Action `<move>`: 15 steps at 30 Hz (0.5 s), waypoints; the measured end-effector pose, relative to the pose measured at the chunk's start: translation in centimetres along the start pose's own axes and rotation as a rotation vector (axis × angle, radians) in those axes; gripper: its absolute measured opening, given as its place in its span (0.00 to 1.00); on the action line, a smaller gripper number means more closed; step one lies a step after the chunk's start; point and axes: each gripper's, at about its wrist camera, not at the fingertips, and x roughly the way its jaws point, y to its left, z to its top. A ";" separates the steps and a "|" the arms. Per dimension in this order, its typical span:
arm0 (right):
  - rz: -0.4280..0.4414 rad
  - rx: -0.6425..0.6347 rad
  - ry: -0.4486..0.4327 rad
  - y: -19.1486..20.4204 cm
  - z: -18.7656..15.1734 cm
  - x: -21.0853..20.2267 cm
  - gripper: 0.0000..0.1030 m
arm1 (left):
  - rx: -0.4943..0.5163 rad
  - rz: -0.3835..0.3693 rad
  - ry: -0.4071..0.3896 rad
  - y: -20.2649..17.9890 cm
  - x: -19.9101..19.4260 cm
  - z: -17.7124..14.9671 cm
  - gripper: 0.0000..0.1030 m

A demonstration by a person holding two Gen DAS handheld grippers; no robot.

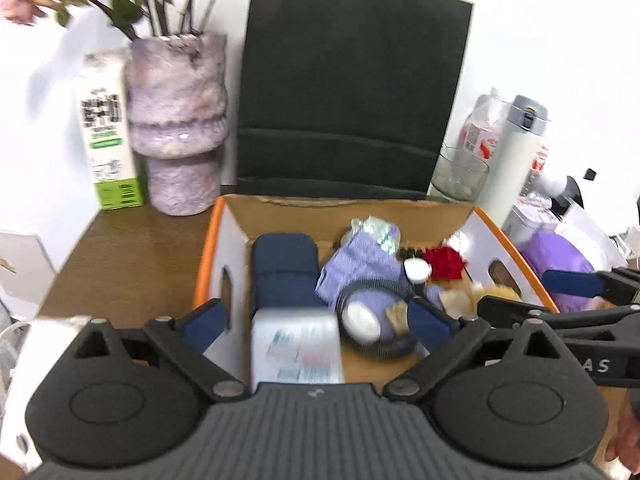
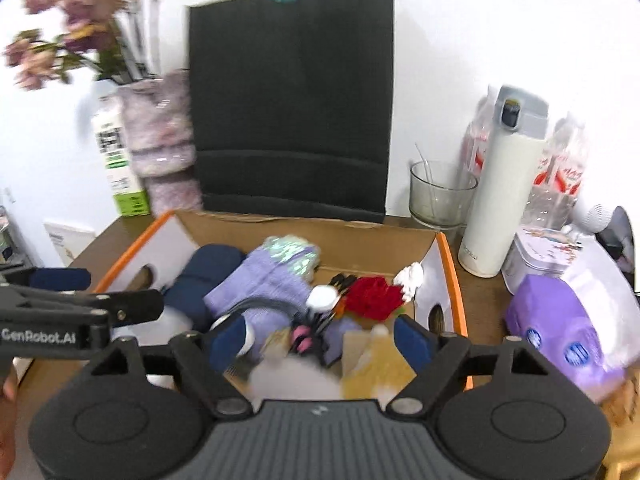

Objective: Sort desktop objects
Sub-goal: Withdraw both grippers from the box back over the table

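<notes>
— Jaws on the left gripper: how do they stand?
— Spread wide, blue pads apart, gripping nothing. A pale, blurred packet lies loose between them, down in the cardboard box.
— And the right gripper?
— Also wide open and empty. Below its gap sit a white blurred thing and a yellowish piece, neither pressed by a pad.
— What lies ahead of the fingers?
— Inside the box: a navy roll ahead of the left gripper, purple cloth with a shiny patch in the middle, a red flower ahead of the right one.
— Beyond the box?
— A black paper bag stands upright behind it; a vase and milk carton far left, a white flask and glass far right.
</notes>
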 end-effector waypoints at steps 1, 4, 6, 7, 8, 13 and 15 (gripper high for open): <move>0.000 0.000 -0.013 0.4 -0.7 -1.1 0.84 | -0.002 0.005 -0.012 0.2 -1.2 -0.8 0.98; 0.014 0.002 -0.046 1.4 -2.9 -4.3 0.86 | 0.017 0.001 -0.052 0.3 -5.4 -3.3 0.99; 0.025 0.008 -0.057 2.0 -4.8 -6.3 0.89 | 0.058 -0.008 -0.079 0.3 -8.4 -5.2 1.00; 0.028 0.011 -0.062 2.4 -5.8 -7.2 0.89 | 0.072 -0.007 -0.089 0.3 -9.7 -6.1 1.00; 0.030 0.015 -0.067 2.7 -6.9 -8.1 0.89 | 0.088 -0.015 -0.097 0.5 -11.1 -7.1 1.00; 0.054 0.046 -0.109 3.7 -13.0 -13.3 0.91 | 0.152 -0.090 -0.115 3.3 -17.5 -13.4 1.00; 0.083 0.047 -0.129 3.9 -15.5 -15.0 0.94 | 0.186 -0.100 -0.108 4.5 -19.2 -15.8 1.00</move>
